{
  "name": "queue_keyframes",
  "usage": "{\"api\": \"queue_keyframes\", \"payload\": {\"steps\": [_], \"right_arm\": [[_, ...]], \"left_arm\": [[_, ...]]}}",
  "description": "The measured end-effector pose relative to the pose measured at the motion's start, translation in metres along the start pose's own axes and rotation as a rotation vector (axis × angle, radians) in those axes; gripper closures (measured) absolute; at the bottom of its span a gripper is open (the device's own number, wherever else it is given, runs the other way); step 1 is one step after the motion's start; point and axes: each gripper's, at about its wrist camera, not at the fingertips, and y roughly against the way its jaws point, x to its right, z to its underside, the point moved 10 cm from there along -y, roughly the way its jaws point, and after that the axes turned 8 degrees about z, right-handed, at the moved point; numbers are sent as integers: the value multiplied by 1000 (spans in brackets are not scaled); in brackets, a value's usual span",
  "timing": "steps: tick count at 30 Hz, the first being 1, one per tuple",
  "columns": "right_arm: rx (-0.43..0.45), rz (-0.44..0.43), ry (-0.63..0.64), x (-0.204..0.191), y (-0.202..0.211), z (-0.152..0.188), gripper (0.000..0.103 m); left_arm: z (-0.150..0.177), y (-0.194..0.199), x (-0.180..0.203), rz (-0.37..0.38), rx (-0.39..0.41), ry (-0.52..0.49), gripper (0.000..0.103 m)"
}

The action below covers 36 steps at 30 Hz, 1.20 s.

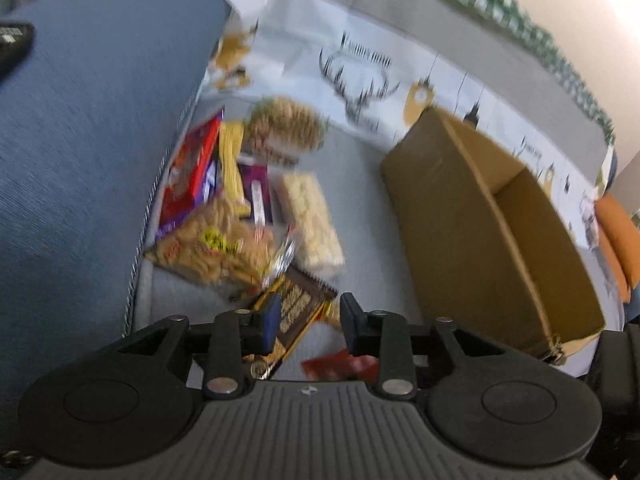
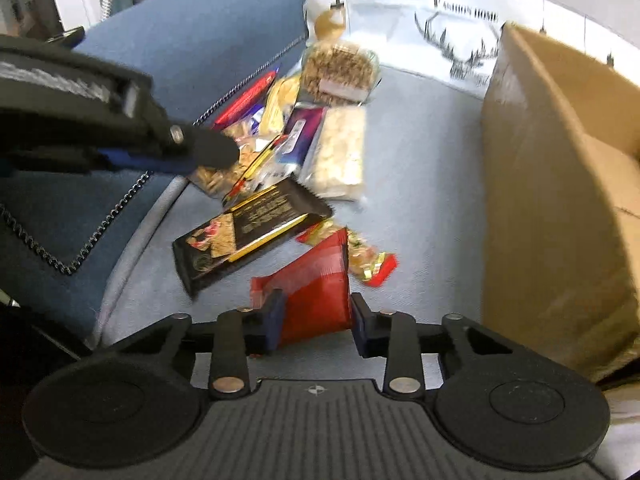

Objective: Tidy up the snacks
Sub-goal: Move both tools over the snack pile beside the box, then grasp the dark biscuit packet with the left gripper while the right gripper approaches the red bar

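Snacks are seen heaped on a grey cushion (image 2: 420, 152), left of a cardboard box (image 1: 492, 236). As far as its interior shows, the box holds nothing; the far end of it is hidden. Sorting is judged barely started: nearly everything is left to move.

Right gripper (image 2: 316, 318): jaws part-spread, with a red packet (image 2: 316, 292) between them. The pads appear to touch its edges, but a firm pinch cannot be confirmed; the packet looks to rest on the cushion, just left of the box.

Left gripper (image 1: 306, 320): jaws part-spread over the near corner of a black packet (image 1: 294, 310); the pads are not seen pressing on it.

Count, from the right wrist view (blur limits certainty):
- box: 1
- red packet: 1
- black packet: 1
- small red-gold wrapper (image 2: 370, 264), just beyond the red packet: 1
- pale puffed-snack bag (image 2: 344, 152): 1
- brown nut bag (image 2: 340, 68), at the far end: 1
- purple bar (image 2: 302, 132): 1
- further packets in the far-left heap, against the blue cushion (image 1: 92, 128): at least three, not separable.

Remaining, by judgement: each packet to be lifted rightward into the box.
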Motion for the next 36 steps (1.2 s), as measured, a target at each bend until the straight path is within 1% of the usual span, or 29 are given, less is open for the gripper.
{"api": "queue_keyframes", "payload": {"steps": [1, 3, 5, 7, 9, 12, 14, 15, 19, 22, 25, 26, 27, 28, 29, 30, 32, 35, 36], "right_arm": [[-4, -5, -7, 5, 0, 2, 67], [-16, -57, -32, 9, 3, 6, 66], [-5, -76, -39, 11, 5, 7, 65], [23, -99, -30, 9, 8, 5, 54], [55, -98, 1, 8, 11, 6, 29], [60, -92, 41, 5, 8, 8, 17], [65, -106, 61, 1, 6, 7, 12], [70, -102, 74, -1, 5, 7, 11], [46, -90, 111, -8, -7, 10, 9], [17, -81, 125, -12, -17, 14, 8], [26, -63, 162, -16, -19, 14, 8], [25, -67, 162, -15, -18, 14, 10], [27, -71, 161, -14, -18, 14, 16], [34, -71, 163, -14, -17, 13, 19], [40, -71, 164, -14, -16, 13, 29], [46, -76, 161, -13, -14, 11, 37], [49, -78, 151, -10, -11, 10, 41], [40, -86, 136, -7, -8, 11, 43], [40, -83, 139, -6, -6, 13, 48]], "left_arm": [[1, -4, -1, -6, -18, 3, 63], [3, -10, -5, -35, -46, 16, 54], [5, -15, -9, -64, -69, 33, 48], [6, -18, -12, -85, -87, 43, 45], [7, -22, -14, -102, -107, 42, 40], [10, -26, -15, -117, -141, 36, 32], [11, -28, -17, -121, -156, 44, 31], [12, -30, -18, -124, -163, 49, 31], [14, -35, -18, -133, -190, 49, 31], [14, -40, -15, -137, -205, 33, 27], [13, -44, -13, -144, -212, 22, 25], [13, -45, -13, -147, -216, 18, 24], [13, -47, -12, -148, -217, 13, 23], [12, -48, -12, -150, -217, 6, 23], [12, -50, -12, -154, -217, -1, 22], [12, -51, -11, -163, -219, -12, 21], [12, -55, -11, -184, -223, -39, 21], [12, -62, -11, -226, -230, -80, 21], [12, -64, -10, -236, -235, -93, 21]]}}
